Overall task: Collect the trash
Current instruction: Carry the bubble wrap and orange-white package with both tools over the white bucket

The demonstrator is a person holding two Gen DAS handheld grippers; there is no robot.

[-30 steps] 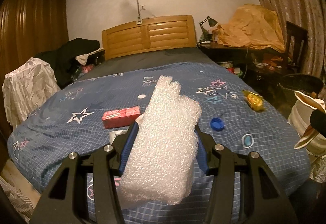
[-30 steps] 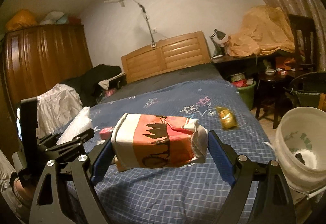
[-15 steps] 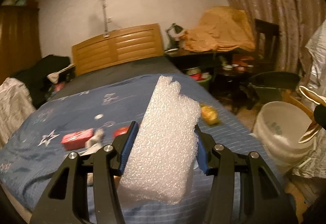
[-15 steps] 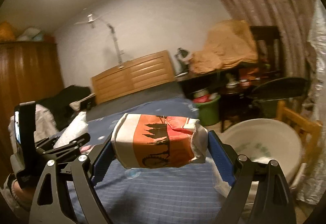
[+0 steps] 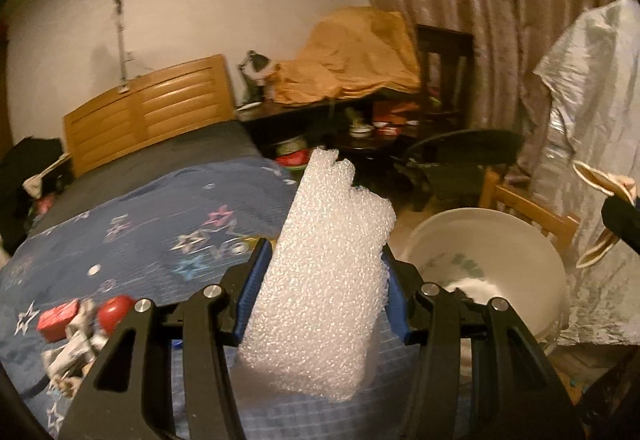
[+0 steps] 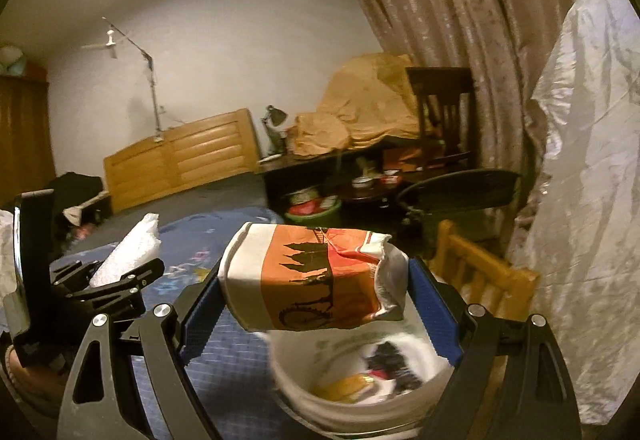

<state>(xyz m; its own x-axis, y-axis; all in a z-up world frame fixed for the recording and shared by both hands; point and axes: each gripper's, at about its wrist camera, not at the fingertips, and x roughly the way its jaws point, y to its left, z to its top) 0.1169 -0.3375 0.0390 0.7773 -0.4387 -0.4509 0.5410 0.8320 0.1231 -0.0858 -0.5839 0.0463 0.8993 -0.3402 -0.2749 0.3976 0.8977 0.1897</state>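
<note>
Risk: early release could drop trash beside white bucket (image 6: 304, 396) | left tongs (image 5: 320, 292) held foam sheet (image 5: 324, 280) | right tongs (image 6: 316, 296) held crumpled orange bag (image 6: 312, 280) over bucket's bed-side rim

We see a bed (image 5: 132, 224) with a starred blue cover and a wooden headboard (image 5: 148, 108) against the wall. Beside it, orange cloth (image 5: 352, 56) is heaped on a dark desk (image 6: 332, 160) by a lamp (image 5: 256, 64). Curtains (image 5: 460, 0) hang behind a dark chair (image 6: 440, 100).
</note>
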